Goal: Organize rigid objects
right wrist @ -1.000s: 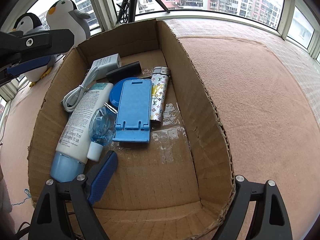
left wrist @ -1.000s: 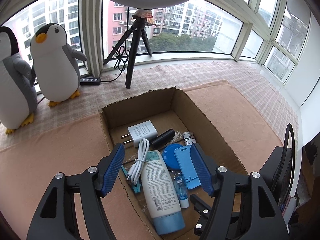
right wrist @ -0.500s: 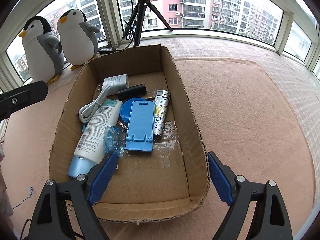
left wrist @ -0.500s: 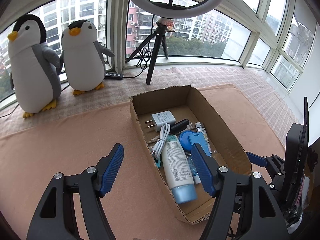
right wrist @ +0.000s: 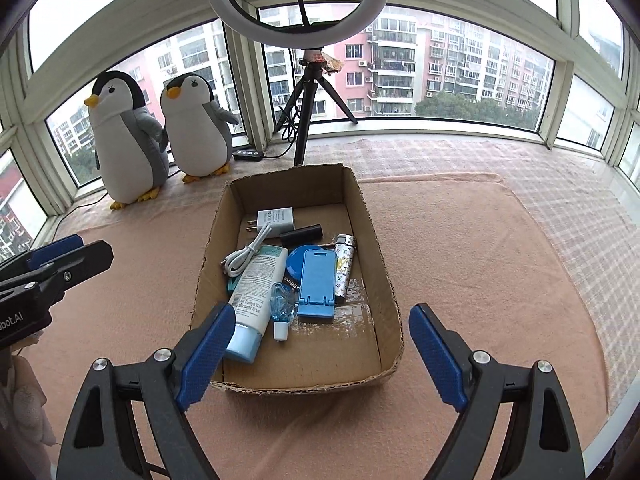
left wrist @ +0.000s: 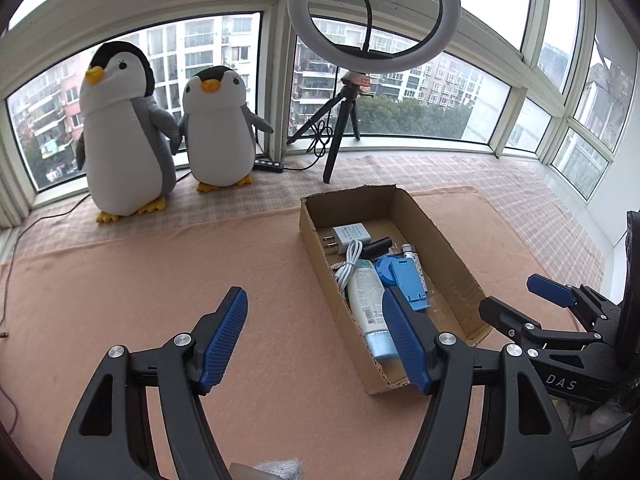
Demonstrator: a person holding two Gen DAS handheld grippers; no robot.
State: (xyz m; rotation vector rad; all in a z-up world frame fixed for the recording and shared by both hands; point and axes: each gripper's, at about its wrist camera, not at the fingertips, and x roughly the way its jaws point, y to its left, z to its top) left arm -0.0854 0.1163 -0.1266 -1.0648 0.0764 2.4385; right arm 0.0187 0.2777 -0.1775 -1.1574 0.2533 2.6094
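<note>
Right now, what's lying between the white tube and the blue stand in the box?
A little clear blue bottle lies between the tube and the stand, seen in the right wrist view.

Both wrist views look down — sharing the box (left wrist: 436, 236).

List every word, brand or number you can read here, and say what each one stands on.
"DAS": on the black body of the right gripper, seen from the left wrist view.
"bot.AI", cut off at the picture's edge: on the left gripper, seen from the right wrist view.
"LV" monogram: on the lighter.
White tube: print too small to read reliably.
Charger: print too small to read.
</note>
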